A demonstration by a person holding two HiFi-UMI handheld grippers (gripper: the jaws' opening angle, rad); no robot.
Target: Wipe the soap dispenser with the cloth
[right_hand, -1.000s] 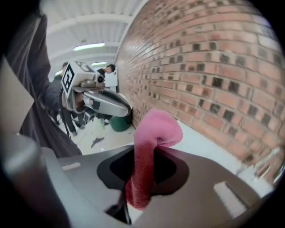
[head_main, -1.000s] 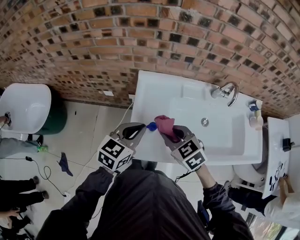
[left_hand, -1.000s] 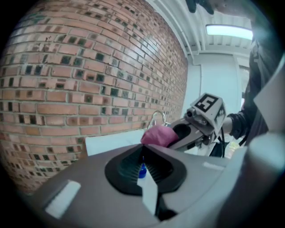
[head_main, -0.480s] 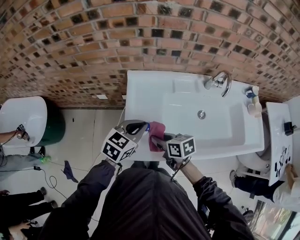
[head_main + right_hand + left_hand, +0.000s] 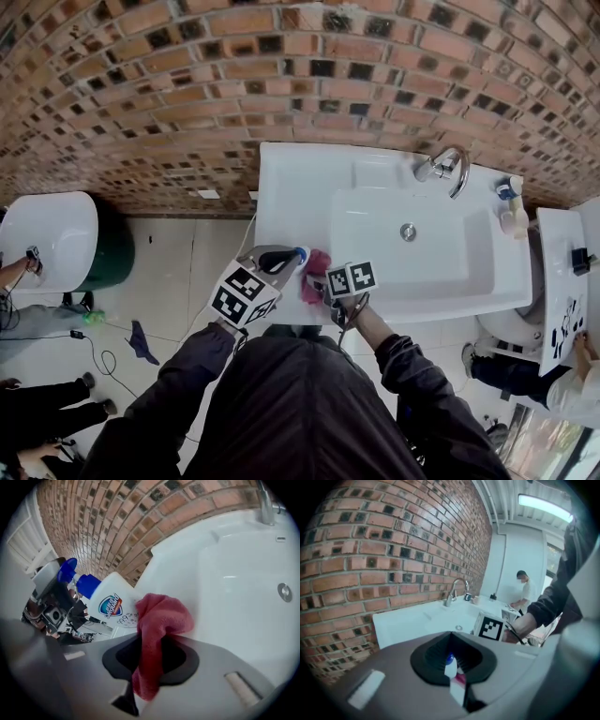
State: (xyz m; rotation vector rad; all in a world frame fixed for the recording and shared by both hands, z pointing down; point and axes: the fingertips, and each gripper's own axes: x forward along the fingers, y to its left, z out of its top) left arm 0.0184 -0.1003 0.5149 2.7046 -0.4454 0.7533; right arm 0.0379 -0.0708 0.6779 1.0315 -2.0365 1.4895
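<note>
The soap dispenser, a white bottle with a blue pump, is held over the front left corner of the sink. My left gripper is shut on it; in the left gripper view the bottle sits between the jaws. My right gripper is shut on a red cloth. In the right gripper view the cloth hangs out of the jaws and presses against the dispenser's white labelled side, with the blue pump up left.
A chrome faucet stands at the back of the sink, the drain in the basin. Small bottles sit at the sink's right end. A second white basin and a green bin stand at left; cables lie on the floor.
My right gripper has drawn back and to the left with the cloth, which now lies against the dispenser. The left gripper has stayed nearly in place with the bottle.
</note>
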